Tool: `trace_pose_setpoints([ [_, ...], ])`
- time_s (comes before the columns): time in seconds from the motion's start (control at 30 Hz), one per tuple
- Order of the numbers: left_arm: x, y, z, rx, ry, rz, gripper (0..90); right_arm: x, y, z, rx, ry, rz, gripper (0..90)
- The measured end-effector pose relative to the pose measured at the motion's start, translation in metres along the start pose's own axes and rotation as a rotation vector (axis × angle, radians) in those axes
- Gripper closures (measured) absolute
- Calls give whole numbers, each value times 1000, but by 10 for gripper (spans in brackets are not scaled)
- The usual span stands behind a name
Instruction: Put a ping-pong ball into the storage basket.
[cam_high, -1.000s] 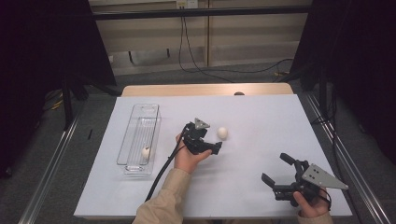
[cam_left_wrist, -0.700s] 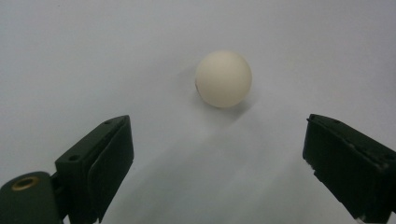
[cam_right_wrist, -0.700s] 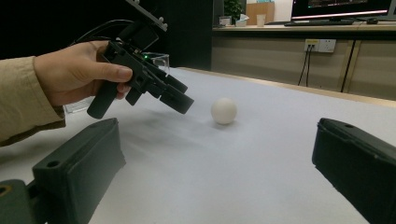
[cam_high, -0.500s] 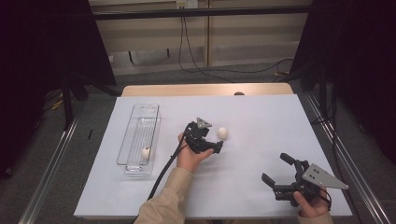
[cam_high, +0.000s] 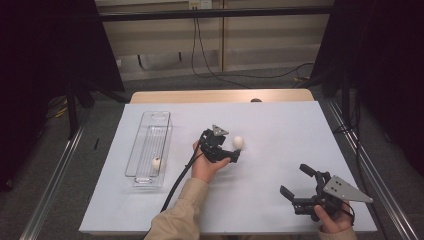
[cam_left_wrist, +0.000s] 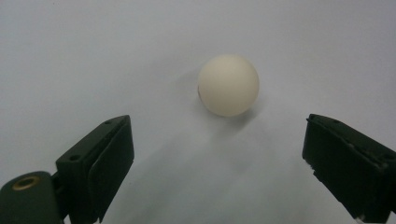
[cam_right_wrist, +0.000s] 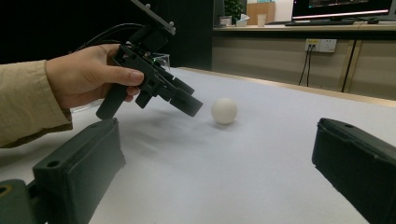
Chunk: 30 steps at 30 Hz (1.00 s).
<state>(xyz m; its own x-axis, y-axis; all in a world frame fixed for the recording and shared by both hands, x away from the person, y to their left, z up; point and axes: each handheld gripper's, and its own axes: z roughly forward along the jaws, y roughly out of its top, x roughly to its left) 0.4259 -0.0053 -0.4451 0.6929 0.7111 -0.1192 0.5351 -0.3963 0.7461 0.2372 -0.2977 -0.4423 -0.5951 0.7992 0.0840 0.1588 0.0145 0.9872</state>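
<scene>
Nothing has shifted: left gripper (cam_high: 231, 156) jaws wide beside ball (cam_high: 238, 142), clear tray (cam_high: 141, 177) well apart

The white table surface (cam_high: 280, 125) is evenly lit from above; the surroundings are left dark. A soft shadow is cast beneath the ball (cam_left_wrist: 228, 85). Mild softness and grain are noted; near jaws are rendered slightly blurred.

You see a small, smooth, cream-white ball (cam_high: 238, 142) resting on the white table sheet (cam_high: 280, 130), near its middle, casting a faint shadow toward five o'clock.
</scene>
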Motion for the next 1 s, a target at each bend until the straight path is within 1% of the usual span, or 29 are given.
trace_pose_setpoints([
  [0.07, 0, 0, 1, -2, 1, -7, 90, 0, 0, 0, 0, 0, 0, 10],
  [0.17, 1, 1, 2, 0, 3, -3, 90, 0, 0, 0, -2, -1, 0, 10],
  [0.23, 1, 1, 3, -9, 3, -13, 91, 0, 0, 0, -2, 0, -1, 10],
  [0.33, 1, 2, 3, -5, 2, -5, 92, 0, 0, 0, 0, 0, 0, 10],
  [0.37, 1, 2, 4, -7, 3, -8, 92, 0, 0, 0, -1, 0, 0, 10],
  [0.4, 2, 2, 4, -4, 6, -2, 93, 0, 0, 0, -2, 1, 0, 10],
  [0.5, 1, 2, 5, -9, 3, -12, 93, 0, 0, 0, -2, 1, 0, 10],
  [0.6, 0, 3, 6, -10, 3, -13, 94, 0, 0, 0, -2, 2, -1, 10],
  [0.73, 0, 4, 8, -4, 9, 0, 94, 0, 0, 0, -3, 1, -1, 10],
  [0.8, -1, 4, 9, -4, 2, -5, 94, 0, 0, 0, -3, 2, -1, 10],
  [0.83, -2, 5, 9, -2, 3, 1, 94, 0, 0, 0, -3, 2, -1, 10],
  [1.0, -4, 6, 12, -7, 6, -3, 96, 0, 0, 0, -3, 2, -2, 10],
])
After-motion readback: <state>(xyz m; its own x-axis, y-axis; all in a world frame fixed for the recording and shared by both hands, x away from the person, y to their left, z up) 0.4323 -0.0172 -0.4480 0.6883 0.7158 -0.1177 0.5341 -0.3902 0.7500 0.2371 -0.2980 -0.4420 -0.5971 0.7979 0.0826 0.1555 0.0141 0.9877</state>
